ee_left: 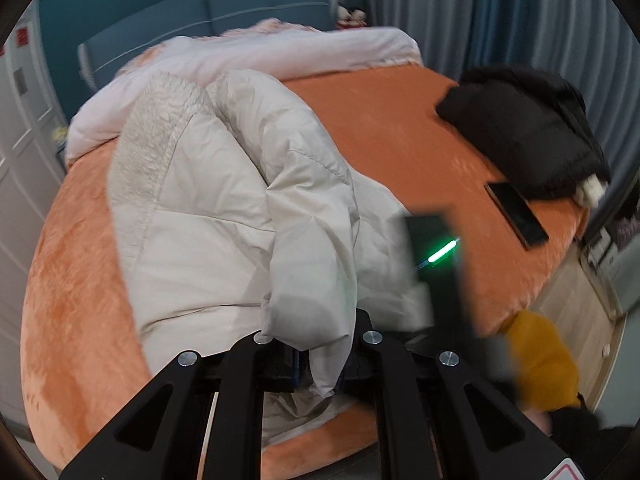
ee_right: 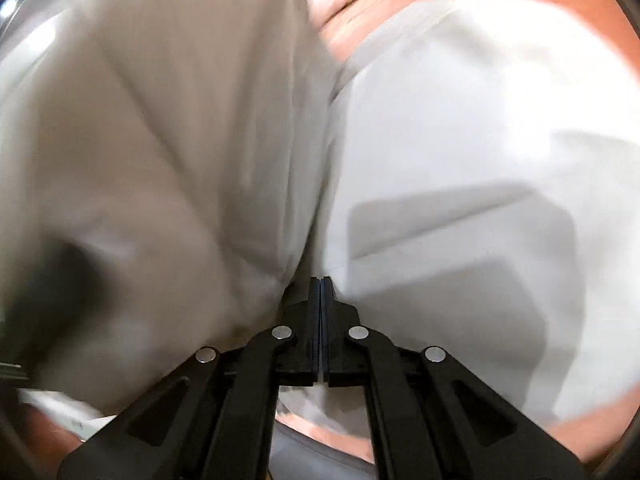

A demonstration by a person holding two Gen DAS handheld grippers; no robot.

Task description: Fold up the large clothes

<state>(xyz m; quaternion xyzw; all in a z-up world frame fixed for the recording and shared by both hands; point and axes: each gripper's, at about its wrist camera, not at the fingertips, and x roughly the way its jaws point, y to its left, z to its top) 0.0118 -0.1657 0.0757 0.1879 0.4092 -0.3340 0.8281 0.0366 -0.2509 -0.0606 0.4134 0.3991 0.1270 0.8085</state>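
A large cream puffer jacket (ee_left: 224, 208) with a fleecy collar lies on the orange bed (ee_left: 392, 120). My left gripper (ee_left: 320, 364) is shut on the cuff of a sleeve (ee_left: 308, 280), which is lifted over the jacket body. My right gripper shows as a dark blurred block with a green light (ee_left: 436, 256) at the jacket's right side. In the right wrist view the jacket (ee_right: 168, 152) fills the frame, blurred. My right gripper (ee_right: 321, 292) has its jaws pressed together at a fold of the fabric; whether cloth is pinched between them is not visible.
A black jacket (ee_left: 528, 132) and a dark phone (ee_left: 516, 214) lie at the bed's right side. A pale pink duvet (ee_left: 256, 60) is heaped at the headboard. A yellow garment (ee_left: 544, 360) hangs at the bed's near right corner. Curtains hang behind; a white wardrobe stands left.
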